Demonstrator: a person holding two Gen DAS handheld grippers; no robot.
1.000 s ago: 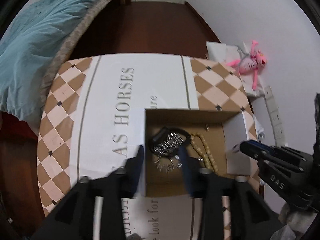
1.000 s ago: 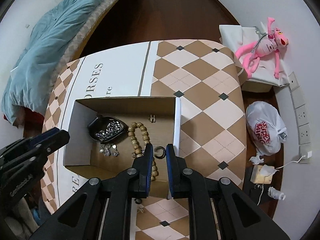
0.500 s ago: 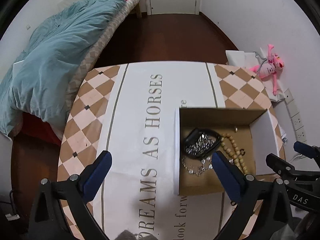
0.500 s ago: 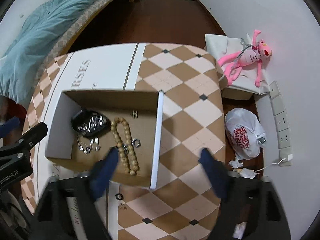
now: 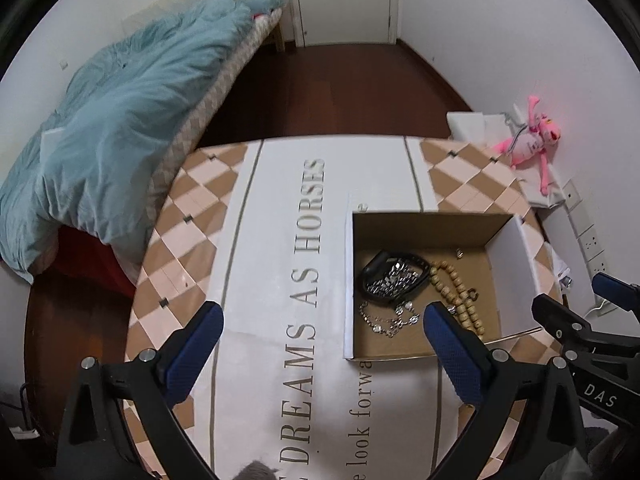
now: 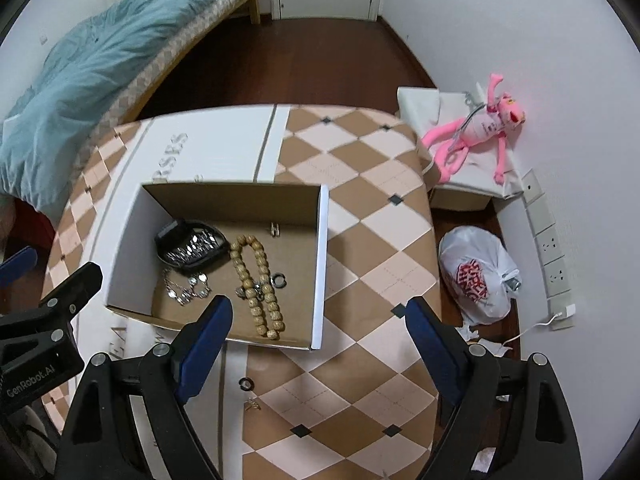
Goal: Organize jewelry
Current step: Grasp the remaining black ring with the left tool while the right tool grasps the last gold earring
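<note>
Cardboard box point(image 6: 224, 208) on the checked tablecloth point(image 6: 360, 248), holding a black tray of silver pieces point(image 6: 190, 245), a silver chain point(image 6: 186, 286), a wooden bead strand point(image 6: 256, 280) and a dark ring point(image 6: 279, 280). Left gripper point(image 5: 320, 332) and right gripper point(image 6: 318, 326) both hover above the table with jaws spread wide, grasping nothing. A ring point(image 6: 246, 384) and a small gold piece point(image 6: 253, 404) lie on the cloth just outside the box's near wall; these appear to be the remaining items. A good pickup likely calls for a steep descent with narrowed jaws. The box wall stands close by; the plush toy point(image 6: 472, 136) and plastic bag point(image 6: 476, 276) lie well apart.
</note>
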